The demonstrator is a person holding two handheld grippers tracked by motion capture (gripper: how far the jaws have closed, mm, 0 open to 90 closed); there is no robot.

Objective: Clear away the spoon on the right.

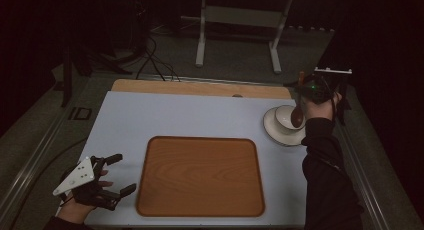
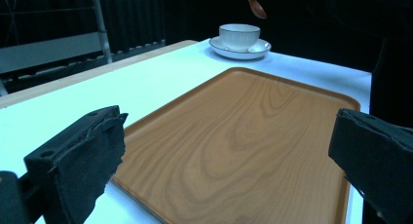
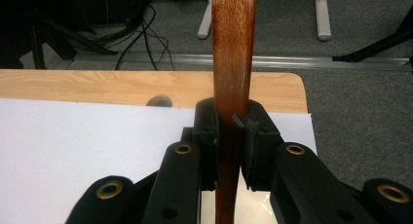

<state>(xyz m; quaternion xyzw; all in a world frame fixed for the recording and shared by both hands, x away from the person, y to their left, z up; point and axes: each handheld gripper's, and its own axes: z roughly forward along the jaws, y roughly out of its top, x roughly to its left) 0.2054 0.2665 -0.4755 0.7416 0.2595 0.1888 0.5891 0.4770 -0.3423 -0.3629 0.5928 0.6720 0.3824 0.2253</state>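
My right gripper (image 1: 302,88) is shut on the handle of a brown wooden spoon (image 1: 297,115), whose bowl hangs above the white cup (image 1: 287,116) on its saucer (image 1: 272,129) at the table's right side. Close up, the spoon handle (image 3: 233,63) runs upright between the black pads (image 3: 254,141) of the right gripper (image 3: 232,121). The left gripper view has the spoon (image 2: 256,6) hovering over the cup (image 2: 238,35). My left gripper (image 1: 121,174) rests open at the near left, beside the wooden tray (image 1: 201,176), with nothing between its jaws.
The tray (image 2: 253,136) lies in the middle of the pale blue mat (image 1: 190,115). A wooden table edge (image 1: 200,87) runs along the back. Beyond it stand a grey table frame (image 1: 240,20) and cables (image 1: 155,60) on the floor.
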